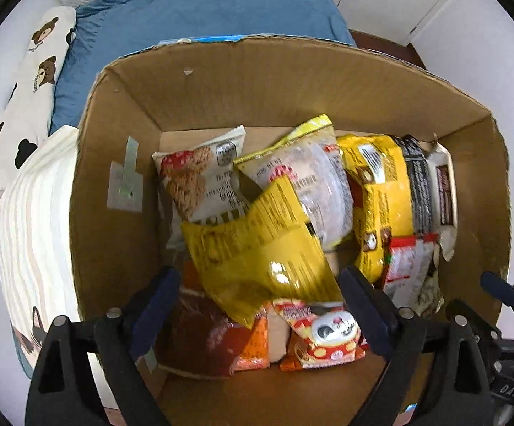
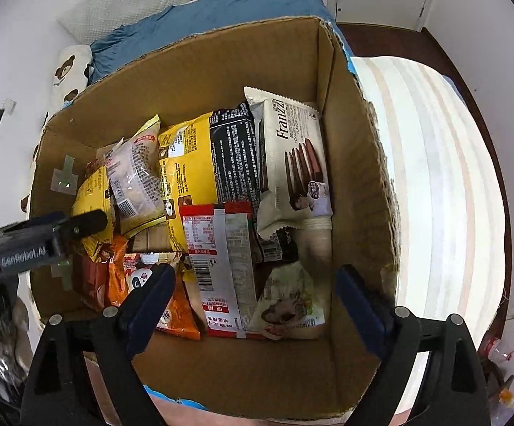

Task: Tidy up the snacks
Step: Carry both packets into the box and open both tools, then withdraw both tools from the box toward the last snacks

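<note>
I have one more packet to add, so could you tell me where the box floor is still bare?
Bare floor runs along the near wall of the cardboard box, before the red-and-silver packet. The Franzzi pack side and middle are crowded.

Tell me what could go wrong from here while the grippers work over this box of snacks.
1. The crinkled yellow foil packet lies tilted on other packets between the open left gripper fingers; it might slide aside when pinched.
2. The open right gripper hangs close beside, so the two could collide inside the brown cardboard box.
</note>
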